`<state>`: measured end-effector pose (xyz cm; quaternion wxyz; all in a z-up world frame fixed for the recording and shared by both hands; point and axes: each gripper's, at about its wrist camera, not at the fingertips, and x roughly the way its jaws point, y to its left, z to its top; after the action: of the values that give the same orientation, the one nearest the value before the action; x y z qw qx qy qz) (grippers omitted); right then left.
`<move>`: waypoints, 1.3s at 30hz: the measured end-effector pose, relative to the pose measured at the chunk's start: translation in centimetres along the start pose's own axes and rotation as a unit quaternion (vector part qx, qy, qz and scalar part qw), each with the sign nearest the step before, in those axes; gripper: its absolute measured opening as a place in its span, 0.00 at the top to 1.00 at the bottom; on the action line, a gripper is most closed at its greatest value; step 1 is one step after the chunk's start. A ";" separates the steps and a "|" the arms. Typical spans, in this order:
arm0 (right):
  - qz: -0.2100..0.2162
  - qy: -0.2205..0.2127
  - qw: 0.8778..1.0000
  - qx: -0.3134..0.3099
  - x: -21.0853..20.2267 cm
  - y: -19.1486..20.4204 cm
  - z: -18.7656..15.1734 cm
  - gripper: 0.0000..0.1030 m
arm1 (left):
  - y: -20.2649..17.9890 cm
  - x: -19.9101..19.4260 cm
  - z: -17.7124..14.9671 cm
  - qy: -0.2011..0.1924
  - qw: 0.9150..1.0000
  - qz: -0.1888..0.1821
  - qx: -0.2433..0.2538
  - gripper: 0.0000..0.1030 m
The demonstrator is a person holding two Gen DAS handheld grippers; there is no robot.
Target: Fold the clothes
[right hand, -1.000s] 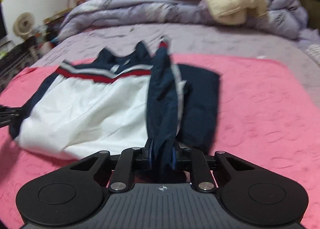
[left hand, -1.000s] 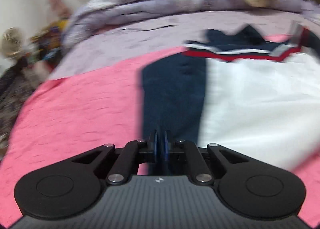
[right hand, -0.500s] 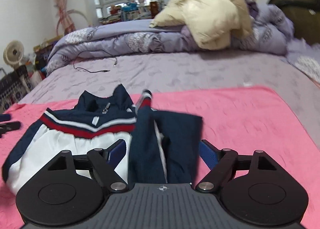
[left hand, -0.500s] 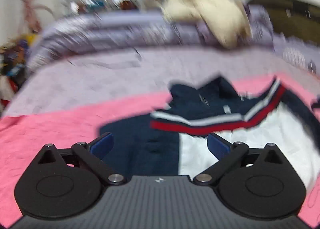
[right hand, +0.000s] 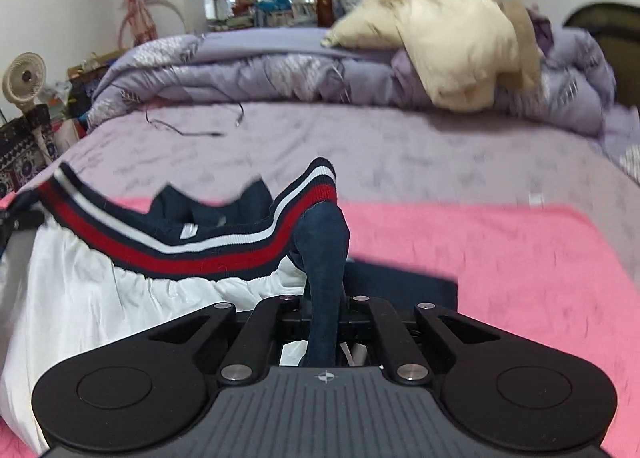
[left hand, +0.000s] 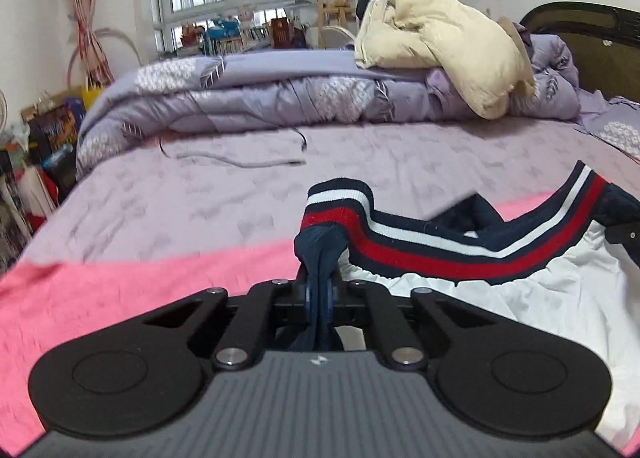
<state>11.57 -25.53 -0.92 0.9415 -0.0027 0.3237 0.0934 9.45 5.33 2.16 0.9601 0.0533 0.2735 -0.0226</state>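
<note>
1. Half a second ago both tongs stood wide over the jacket (left hand: 500,298); both have just closed, each on a bottom corner of it. The left tongs (left hand: 319,296) pinch navy cloth just under the striped hem band (left hand: 440,254), and the right tongs (right hand: 322,322) clamp the navy fabric at the opposite end of that band.
2. A second ago the jacket lay flat; now its hem hangs raised between the two grips, sagging in the middle. My reading: the sleeves are already in, and this is the start of the bottom-to-collar fold.
3. The jacket lies on the pink blanket (left hand: 140,290) on the bed, its white body spread below the lifted band and the navy collar at about 12 o'clock of the band in the right view.
4. Farther off at 12 o'clock, a loose cable (left hand: 240,161) lies on the lilac sheet; beyond it sit the rolled quilt (left hand: 280,105) and a cream coat (left hand: 448,45). All are well apart from the jacket, so nothing appears to block the fold.
</note>
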 end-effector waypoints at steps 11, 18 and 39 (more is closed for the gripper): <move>-0.040 0.114 0.992 0.033 10.1 -3.4 3.5 0.27 | 1.4 9.0 -0.1 0.133 0.982 0.118 0.060 0.15; 0.052 0.109 0.985 -0.124 1.4 -0.5 3.1 0.27 | -0.4 3.1 0.6 0.064 0.977 0.143 0.148 0.10; -0.062 0.137 0.977 -0.154 -1.6 -2.0 -4.0 0.34 | -3.9 -1.1 -9.8 0.109 0.973 0.119 0.162 0.04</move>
<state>8.22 -28.04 -3.23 0.8807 -0.1800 0.4302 0.0826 3.06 2.58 -5.91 0.8989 0.2427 0.3608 0.0535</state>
